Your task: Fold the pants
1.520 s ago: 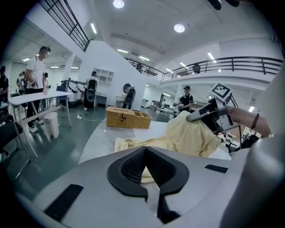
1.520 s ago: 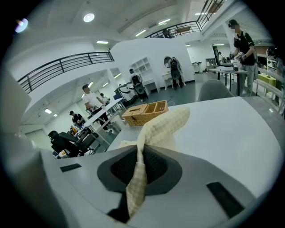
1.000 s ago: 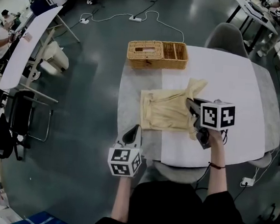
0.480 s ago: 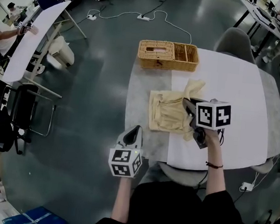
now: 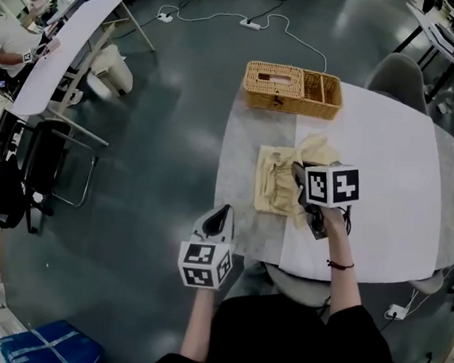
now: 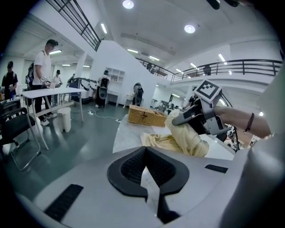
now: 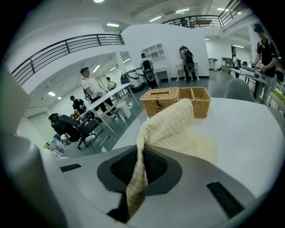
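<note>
Cream pants [image 5: 277, 181] are seen bunched on the white tabletop [image 5: 389, 160], one edge lifted and pinched in the right claw [image 5: 298, 174]; the left claw [image 5: 222, 213] is held pressed together, empty, near the tabletop's edge.

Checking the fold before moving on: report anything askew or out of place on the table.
The pants lie bunched, one part held up off the table by the right claw, shut on it. Nothing spilled.
</note>
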A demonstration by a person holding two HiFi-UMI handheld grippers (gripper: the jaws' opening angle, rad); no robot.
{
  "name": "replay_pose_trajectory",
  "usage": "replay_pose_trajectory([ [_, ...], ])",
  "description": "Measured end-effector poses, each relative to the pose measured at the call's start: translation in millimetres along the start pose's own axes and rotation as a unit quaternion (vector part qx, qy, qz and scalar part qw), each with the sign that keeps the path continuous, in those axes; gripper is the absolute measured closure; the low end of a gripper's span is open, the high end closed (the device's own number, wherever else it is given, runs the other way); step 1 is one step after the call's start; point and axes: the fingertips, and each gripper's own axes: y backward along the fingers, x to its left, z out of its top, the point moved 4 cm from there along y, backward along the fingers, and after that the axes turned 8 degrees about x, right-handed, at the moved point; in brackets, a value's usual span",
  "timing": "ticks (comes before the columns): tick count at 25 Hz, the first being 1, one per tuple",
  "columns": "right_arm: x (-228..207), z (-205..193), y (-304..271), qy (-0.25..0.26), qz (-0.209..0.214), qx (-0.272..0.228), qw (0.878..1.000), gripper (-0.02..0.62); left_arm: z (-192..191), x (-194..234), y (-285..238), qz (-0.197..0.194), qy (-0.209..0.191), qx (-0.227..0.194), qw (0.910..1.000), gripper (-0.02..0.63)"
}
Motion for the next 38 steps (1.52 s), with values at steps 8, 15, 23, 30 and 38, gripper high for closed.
replay_pose_trajectory([
  [8,5.5,-3.5,-25.7,-0.001,-0.005,0.018,1.0,0.563,-6.9,8.7,4.5,0.007,0.011,0.005,0.9999,0.598],
  [15,7.3,-8.5,-46.4,-0.011,-0.009,0.029,0.999,0.563,-12.6,7.1,2.5,0.003,0.018,0.013,0.9997,0.598],
  [23,7.9,-12.7,-64.8,-0.027,-0.025,0.033,0.999,0.561,-14.8,9.2,0.5,0.008,0.021,0.015,0.9996,0.598],
  [30,9.0,-15.1,-69.8,-0.05,-0.012,0.019,0.998,0.561,-16.6,13.3,2.7,0.011,0.023,0.016,0.9996,0.598],
  [38,13.4,-17.2,-74.0,-0.063,0.004,0.006,0.998,0.555,-16.5,12.8,1.4,0.01,0.022,0.017,0.9996,0.598],
])
